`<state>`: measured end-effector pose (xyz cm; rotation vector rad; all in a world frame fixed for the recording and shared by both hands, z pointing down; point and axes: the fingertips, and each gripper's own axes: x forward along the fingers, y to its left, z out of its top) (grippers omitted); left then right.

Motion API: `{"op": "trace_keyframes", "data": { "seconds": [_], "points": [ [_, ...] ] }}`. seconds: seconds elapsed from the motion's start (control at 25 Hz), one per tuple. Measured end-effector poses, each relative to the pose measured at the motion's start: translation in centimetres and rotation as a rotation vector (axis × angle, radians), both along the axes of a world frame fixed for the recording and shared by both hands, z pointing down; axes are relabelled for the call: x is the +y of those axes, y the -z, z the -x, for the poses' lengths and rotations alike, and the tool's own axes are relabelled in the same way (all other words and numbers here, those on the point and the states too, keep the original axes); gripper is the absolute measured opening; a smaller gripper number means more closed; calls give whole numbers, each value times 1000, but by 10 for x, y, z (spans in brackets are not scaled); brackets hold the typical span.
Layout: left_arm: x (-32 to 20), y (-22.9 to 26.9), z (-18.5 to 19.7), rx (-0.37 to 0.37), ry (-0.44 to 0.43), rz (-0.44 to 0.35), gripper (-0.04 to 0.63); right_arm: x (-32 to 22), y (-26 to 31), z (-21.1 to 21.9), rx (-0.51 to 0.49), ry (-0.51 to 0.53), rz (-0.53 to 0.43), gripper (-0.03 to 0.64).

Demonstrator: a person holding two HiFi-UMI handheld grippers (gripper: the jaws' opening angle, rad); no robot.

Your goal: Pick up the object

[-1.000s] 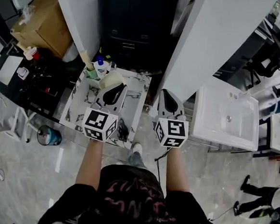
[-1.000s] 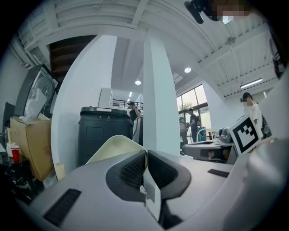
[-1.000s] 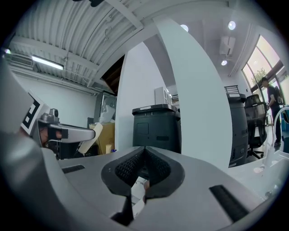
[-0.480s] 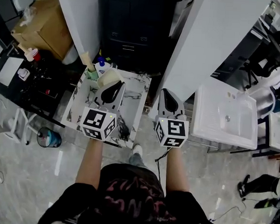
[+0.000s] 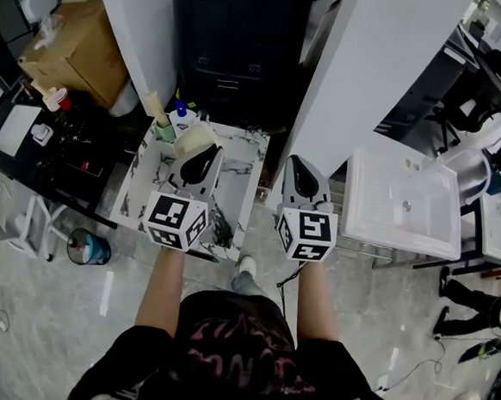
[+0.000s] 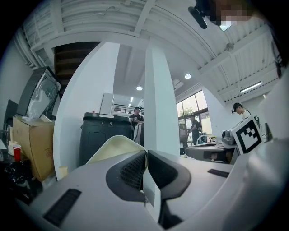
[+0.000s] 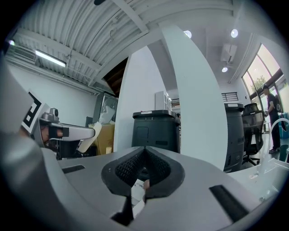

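Observation:
A cream, bowl-shaped object (image 5: 193, 137) hangs above the back of the small marble-topped table (image 5: 238, 198). My left gripper (image 5: 204, 154) is shut on its rim. In the left gripper view the cream shell (image 6: 113, 148) curves out to the left of the nearly closed left gripper (image 6: 145, 155). The right gripper view shows the same cream object (image 7: 88, 136) at its far left. My right gripper (image 5: 295, 164) hovers past the table's right edge, beside the white pillar. The right gripper (image 7: 144, 151) is shut, with nothing between its pads.
A green cup (image 5: 164, 130) and a blue-capped bottle (image 5: 180, 112) stand at the table's back left corner. Behind it is a black cabinet (image 5: 237, 47) between two white pillars. A white sink (image 5: 405, 207) is at the right, a cardboard box (image 5: 81, 43) and a dark desk (image 5: 56, 145) at the left.
The left gripper and the cream object have drifted slightly toward the back left. The right gripper has barely moved.

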<state>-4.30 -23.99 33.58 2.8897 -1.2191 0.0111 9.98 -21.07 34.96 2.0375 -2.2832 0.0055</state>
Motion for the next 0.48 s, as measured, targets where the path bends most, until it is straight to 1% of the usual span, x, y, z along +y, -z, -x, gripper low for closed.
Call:
{"op": "trace_keyframes", "data": {
  "seconds": [0.48],
  "points": [
    [1,-4,-3,-14,-10,1,29,1,0,-4,4,-11,-4,15]
  ]
}}
